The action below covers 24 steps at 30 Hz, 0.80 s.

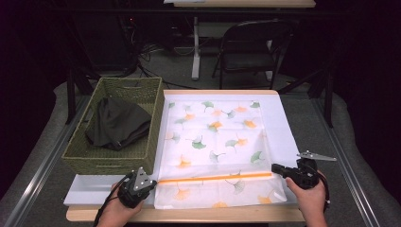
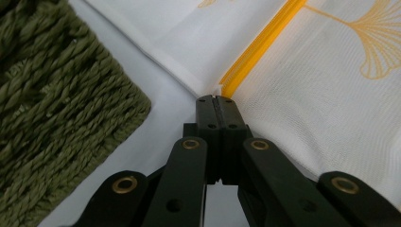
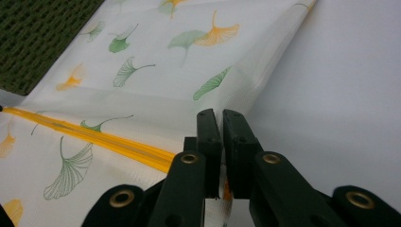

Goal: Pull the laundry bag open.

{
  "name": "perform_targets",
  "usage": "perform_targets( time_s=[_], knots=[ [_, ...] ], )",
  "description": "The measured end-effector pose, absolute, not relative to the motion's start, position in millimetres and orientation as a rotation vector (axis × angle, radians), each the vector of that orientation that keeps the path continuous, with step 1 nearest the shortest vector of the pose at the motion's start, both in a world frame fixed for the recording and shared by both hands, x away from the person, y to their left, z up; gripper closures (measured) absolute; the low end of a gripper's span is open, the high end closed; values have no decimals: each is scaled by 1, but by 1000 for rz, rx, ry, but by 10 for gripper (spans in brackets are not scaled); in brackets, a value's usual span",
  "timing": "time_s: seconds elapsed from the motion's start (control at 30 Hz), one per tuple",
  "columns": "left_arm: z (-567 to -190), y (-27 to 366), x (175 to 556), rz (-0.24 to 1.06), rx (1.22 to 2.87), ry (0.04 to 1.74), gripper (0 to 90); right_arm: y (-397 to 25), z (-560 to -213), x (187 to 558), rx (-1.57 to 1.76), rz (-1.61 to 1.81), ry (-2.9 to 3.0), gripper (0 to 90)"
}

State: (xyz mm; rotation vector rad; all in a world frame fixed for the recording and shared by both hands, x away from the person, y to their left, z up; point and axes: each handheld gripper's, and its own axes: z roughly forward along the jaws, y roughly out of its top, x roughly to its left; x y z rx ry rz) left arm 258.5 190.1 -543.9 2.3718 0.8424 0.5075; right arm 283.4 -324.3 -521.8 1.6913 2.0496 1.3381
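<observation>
A white cloth (image 1: 215,142) printed with green and orange ginkgo leaves is spread flat over the middle of the white table top (image 1: 90,189), its near edge folded back over itself. Along that fold an orange hem band (image 1: 215,178) is laid, with its long axis running left to right across the table, roughly parallel to the near table edge and slightly higher at its right end. The rest of the cloth is stretched away from the person toward the far edge of the table.

The left end of the band is pinched by the left gripper (image 2: 217,100), whose jaws are pressed together on the cloth corner. In the left gripper view the band runs away up and to the right from the jaw tips. The right end is held by the right gripper (image 3: 222,116), with the jaws nearly together and orange fabric seen between them low down. In the high view the left gripper (image 1: 153,182) is pointed to the right and the right gripper (image 1: 274,168) to the left, each held by a hand near the near table edge.

A woven green basket (image 1: 82,158) is stood just left of the cloth, with a dark garment (image 1: 118,124) bundled inside. A folding chair (image 1: 253,47) is placed on the floor beyond the table.
</observation>
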Motion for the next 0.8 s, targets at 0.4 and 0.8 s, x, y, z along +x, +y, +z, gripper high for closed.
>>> perform_targets(
  time_s=[0.4, 0.8],
  knots=[
    [-550, 193, 259, 478, 2334, 882, 899, -317, -532, 285, 1711, 1286, 2094, 844],
    [-552, 200, 261, 415, 2287, 951, 824, -316, -542, 287, 1739, 1162, 2129, 729]
  ],
)
